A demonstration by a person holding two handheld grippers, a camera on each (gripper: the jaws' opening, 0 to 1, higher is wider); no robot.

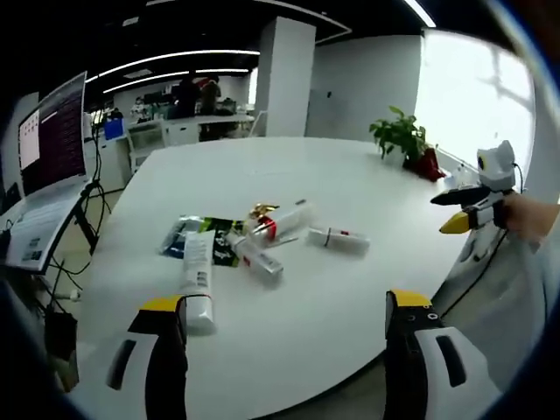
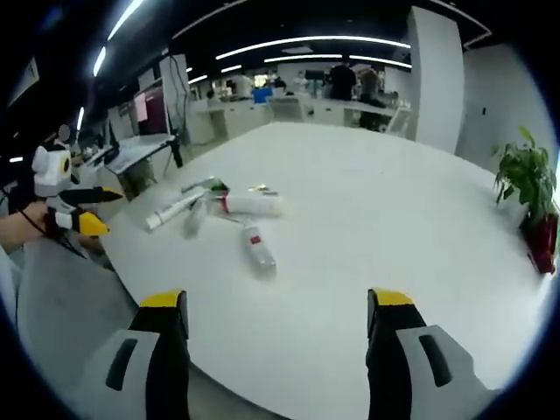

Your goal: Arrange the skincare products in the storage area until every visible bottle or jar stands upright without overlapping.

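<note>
Yellow-tipped jaws of the left gripper (image 1: 284,319) stand wide apart with nothing between them, hanging just off the near edge of the large white oval table (image 1: 350,188). Nearest thing to them: a long white squeeze tube with dark print (image 1: 199,278), lying flat close to that edge, cap end toward the gripper, long axis running away from it toward the table's middle. Behind the tube, a flat dark blue-and-green packet (image 1: 194,233). Beside it, a clear slim bottle (image 1: 256,255) lies on its side, touching or overlapping a white bottle with a red band and gold cap (image 1: 280,220); which lies on top I cannot tell. A small white bottle with a red mark (image 1: 337,238) lies alone, a little apart toward the table's centre. Nothing stands upright.

Right gripper (image 2: 278,319) also spread wide and empty, off a different stretch of the edge. From there the small white bottle (image 2: 257,245) is the closest piece, its long axis pointing roughly toward the gripper, the rest of the cluster beyond it.

Judgement: no piece set up yet. Left gripper nearer the squeeze tube, right nearer the lone bottle. No tray or bin to be seen; products rest on bare table. A potted green plant in a red pot (image 1: 409,143) sits at the far edge.
</note>
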